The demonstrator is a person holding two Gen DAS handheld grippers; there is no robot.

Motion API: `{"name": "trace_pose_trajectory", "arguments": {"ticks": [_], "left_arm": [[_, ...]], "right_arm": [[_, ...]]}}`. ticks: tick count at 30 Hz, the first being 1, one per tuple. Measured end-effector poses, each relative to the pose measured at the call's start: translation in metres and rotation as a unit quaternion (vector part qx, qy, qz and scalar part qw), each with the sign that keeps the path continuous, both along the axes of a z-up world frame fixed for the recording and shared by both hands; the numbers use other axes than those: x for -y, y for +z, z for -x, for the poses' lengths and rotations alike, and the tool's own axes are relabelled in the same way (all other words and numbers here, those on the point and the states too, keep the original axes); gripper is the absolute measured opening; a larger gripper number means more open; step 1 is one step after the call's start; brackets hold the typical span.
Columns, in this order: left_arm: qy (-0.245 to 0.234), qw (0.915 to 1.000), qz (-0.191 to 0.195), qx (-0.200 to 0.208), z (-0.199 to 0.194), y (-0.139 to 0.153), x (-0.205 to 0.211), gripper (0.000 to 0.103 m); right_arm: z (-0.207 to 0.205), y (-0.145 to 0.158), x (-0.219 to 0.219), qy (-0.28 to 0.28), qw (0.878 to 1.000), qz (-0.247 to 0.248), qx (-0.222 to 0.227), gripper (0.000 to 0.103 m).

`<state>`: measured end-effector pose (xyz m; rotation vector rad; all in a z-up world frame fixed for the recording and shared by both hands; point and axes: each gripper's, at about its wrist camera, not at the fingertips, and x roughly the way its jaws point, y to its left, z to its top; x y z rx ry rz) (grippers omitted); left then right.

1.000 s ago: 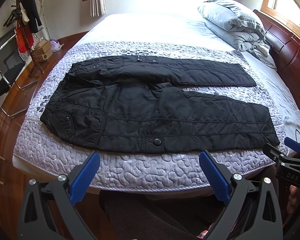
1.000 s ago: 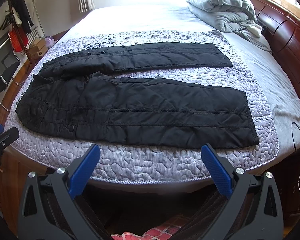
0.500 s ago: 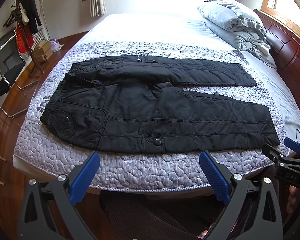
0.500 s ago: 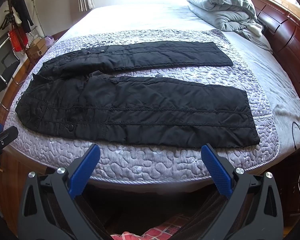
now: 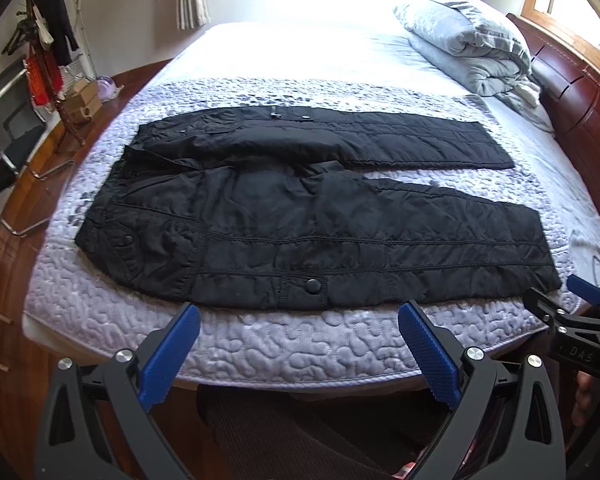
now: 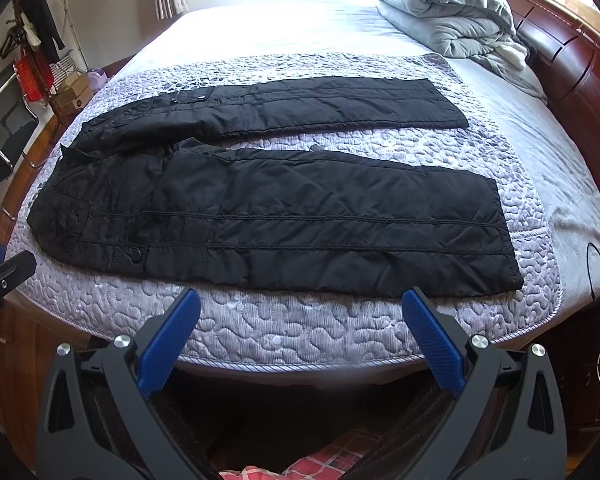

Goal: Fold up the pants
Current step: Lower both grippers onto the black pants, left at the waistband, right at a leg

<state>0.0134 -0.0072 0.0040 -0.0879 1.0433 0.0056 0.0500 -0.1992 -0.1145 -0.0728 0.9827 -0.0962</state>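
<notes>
While both hand-held tongs hung released at six o'clock, the blue-padded left gripper (image 5: 298, 344) and right gripper (image 6: 300, 330) held nothing. Beyond, towards twelve o'clock, black quilted pants (image 5: 316, 228) lay flat, legs apart, on a lilac quilted bedspread (image 5: 284, 344).

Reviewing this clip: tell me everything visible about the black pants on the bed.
The black quilted pants lie flat and unfolded on the lilac quilted bedspread, waist to the left, legs spread apart toward the right. The padded, slightly shiny fabric shows stitched seams and snap buttons. Nothing grips them; both tongs hover short of the near edge.
</notes>
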Motion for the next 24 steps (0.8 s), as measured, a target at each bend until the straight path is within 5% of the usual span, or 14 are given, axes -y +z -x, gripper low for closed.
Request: {"name": "trace_pose_trajectory", "arguments": {"ticks": [4,10,14,18,24], "left_arm": [[0.006,0.9957,0.092,-0.010,-0.016,-0.009,-0.023,0.099],[0.081,0.9925,0.086,-0.032,-0.083,-0.009,-0.111,0.099],[0.127,0.9838,0.114,-0.055,-0.151,-0.013,-0.186,0.099],[0.169,0.9759,0.085,-0.109,-0.235,-0.041,-0.252,0.099],[0.210,0.9534,0.133,-0.171,-0.311,-0.092,-0.309,0.099]], "right_arm": [[-0.014,0.005,0.015,0.005,1.000,0.006,0.005,0.101],[-0.089,0.044,0.093,-0.008,0.999,0.012,0.028,0.101],[-0.179,0.065,0.155,-0.015,0.999,0.036,0.024,0.101],[-0.297,0.051,0.226,-0.029,0.998,0.010,-0.049,0.101],[-0.417,-0.006,0.301,-0.054,0.989,-0.039,-0.132,0.101]]}}
